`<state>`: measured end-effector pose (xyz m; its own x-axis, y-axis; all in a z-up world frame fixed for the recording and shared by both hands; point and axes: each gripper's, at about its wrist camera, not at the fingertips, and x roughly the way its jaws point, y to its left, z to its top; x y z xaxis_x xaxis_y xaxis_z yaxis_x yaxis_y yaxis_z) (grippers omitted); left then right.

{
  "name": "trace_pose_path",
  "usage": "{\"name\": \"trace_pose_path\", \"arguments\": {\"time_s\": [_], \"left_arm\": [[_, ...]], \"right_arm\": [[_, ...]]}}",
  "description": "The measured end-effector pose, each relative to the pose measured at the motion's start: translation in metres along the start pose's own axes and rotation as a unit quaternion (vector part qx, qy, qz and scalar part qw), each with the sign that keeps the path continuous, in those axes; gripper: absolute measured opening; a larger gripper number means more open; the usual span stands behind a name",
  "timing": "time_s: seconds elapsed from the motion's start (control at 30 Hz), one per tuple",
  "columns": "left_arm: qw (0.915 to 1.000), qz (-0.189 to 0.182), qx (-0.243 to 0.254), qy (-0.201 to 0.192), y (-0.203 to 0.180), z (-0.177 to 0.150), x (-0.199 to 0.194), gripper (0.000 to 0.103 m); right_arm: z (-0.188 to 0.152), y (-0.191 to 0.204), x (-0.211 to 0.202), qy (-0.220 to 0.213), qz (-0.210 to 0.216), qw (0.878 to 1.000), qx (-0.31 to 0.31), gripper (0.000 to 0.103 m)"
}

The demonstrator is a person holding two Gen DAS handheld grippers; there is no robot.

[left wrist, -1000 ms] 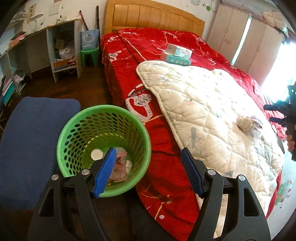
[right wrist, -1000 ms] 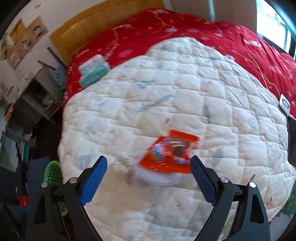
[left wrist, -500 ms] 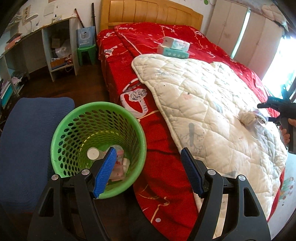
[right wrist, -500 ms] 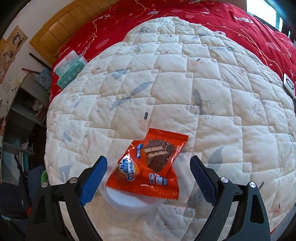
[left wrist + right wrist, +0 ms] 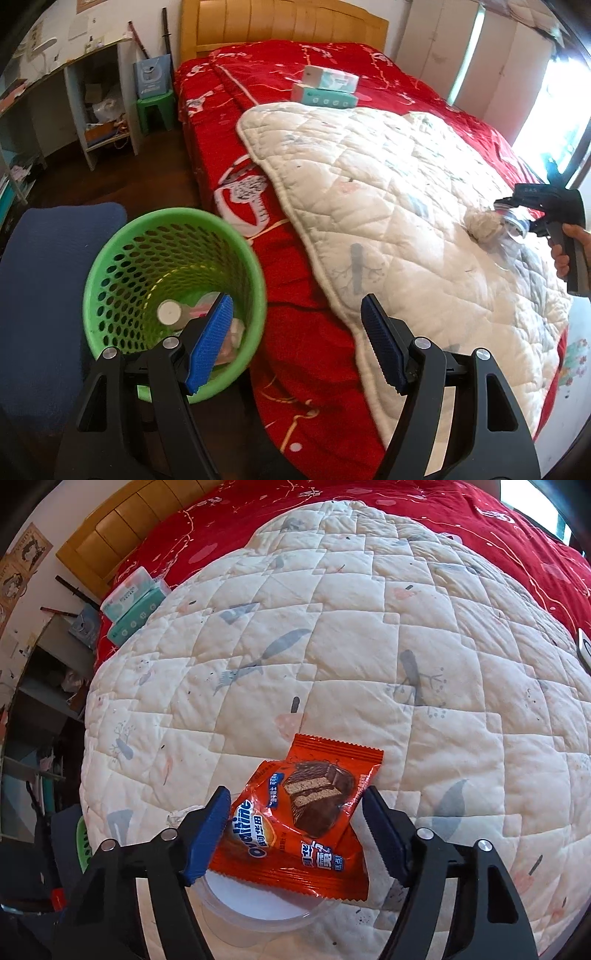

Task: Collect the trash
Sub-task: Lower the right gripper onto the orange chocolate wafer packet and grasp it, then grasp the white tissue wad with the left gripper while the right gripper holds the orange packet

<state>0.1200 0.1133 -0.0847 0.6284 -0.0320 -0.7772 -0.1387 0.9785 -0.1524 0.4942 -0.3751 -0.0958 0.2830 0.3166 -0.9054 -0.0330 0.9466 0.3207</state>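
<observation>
Your right gripper (image 5: 293, 830) is low over the white quilt (image 5: 332, 646), and its blue pads (image 5: 207, 834) stand on both sides of the orange snack wrapper (image 5: 299, 823). The left pad touches the wrapper's edge and the right one is just beside it, so the jaws are half closed around the wrapper; if they really press it, I cannot tell. The wrapper lies on a clear plastic lid (image 5: 258, 908), which lies on the quilt.

Only your left wrist view shows the green basket (image 5: 110, 266) well. It stands on the floor beside the red bed (image 5: 295, 295) with some trash (image 5: 170, 312) inside (the right view catches just a green piece of its rim (image 5: 83, 843)). Your left gripper (image 5: 295, 343) is wide open and holds nothing; its left pad is over the basket's mouth. This view also shows your right gripper (image 5: 532, 206) far across the quilt (image 5: 388, 192), next to a crumpled tissue (image 5: 482, 225), but the orange wrapper is not visible from here.
</observation>
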Motion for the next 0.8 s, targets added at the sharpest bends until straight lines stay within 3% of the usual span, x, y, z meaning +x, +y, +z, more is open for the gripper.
{"name": "trace_pose_path", "arguments": {"time_s": [0.27,0.8], "left_arm": [[0.9986,-0.039,0.035,0.001,-0.044,0.015,0.013,0.071],[0.9863,-0.125,0.107,0.017,-0.150,0.047,0.053,0.071]], "right_arm": [[-0.002,0.001,-0.019,-0.021,0.016,1.000,-0.007,0.052],[-0.005,-0.009,-0.064,-0.060,0.060,0.996,-0.013,0.046]]}}
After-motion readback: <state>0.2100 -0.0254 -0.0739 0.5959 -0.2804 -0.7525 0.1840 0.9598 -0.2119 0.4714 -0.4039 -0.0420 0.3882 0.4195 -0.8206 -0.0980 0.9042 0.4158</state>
